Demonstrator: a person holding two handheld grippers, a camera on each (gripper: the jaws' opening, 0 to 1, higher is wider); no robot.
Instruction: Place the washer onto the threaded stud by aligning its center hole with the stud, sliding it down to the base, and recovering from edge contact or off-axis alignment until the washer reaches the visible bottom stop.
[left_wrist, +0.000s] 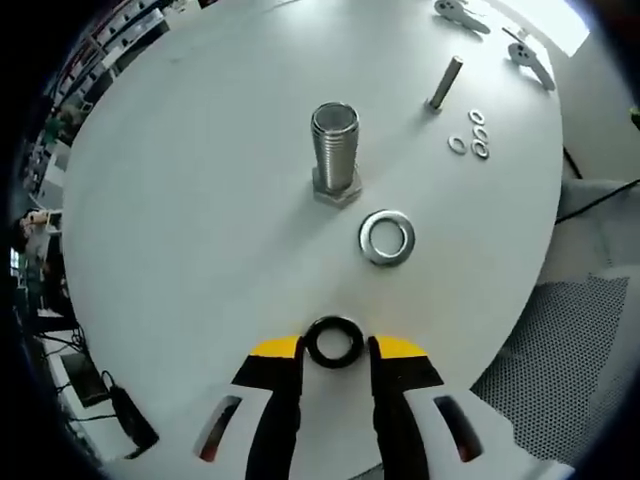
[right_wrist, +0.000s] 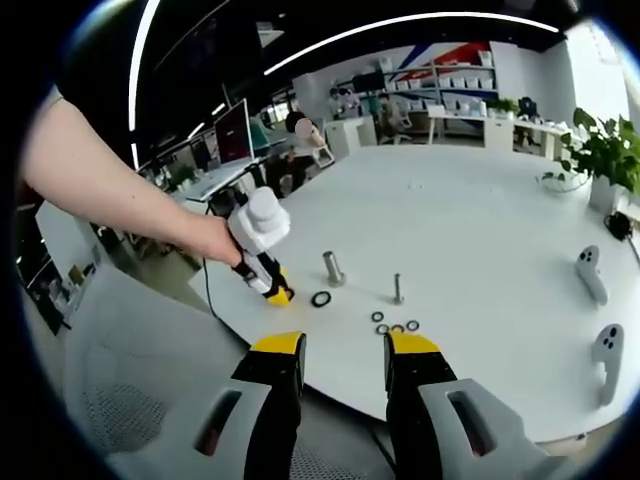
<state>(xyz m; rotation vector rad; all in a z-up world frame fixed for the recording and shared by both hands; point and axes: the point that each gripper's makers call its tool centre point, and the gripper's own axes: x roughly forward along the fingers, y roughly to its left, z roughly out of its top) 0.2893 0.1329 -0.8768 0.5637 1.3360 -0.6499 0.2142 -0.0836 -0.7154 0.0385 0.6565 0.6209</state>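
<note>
A large threaded stud (left_wrist: 334, 150) stands upright on a hex base on the white table (left_wrist: 180, 220); it also appears as the stud (right_wrist: 332, 268). A silver washer (left_wrist: 387, 238) lies flat just in front of it and to its right. Nearer me, a black washer (left_wrist: 333, 342) lies flat on the table between my left gripper's (left_wrist: 335, 348) yellow-tipped jaws, which stand close on either side of it. In the right gripper view, the left gripper (right_wrist: 280, 293) sits just left of the black washer (right_wrist: 321, 298), held by a person's hand. My right gripper (right_wrist: 345, 345) hovers open and empty off the table's edge.
A thin stud (left_wrist: 445, 84) stands at the back right with several small washers (left_wrist: 470, 135) beside it. Two white controllers (left_wrist: 530, 58) lie near the far rim. The table edge (left_wrist: 520, 290) drops off on the right to a mesh chair seat (left_wrist: 560, 340).
</note>
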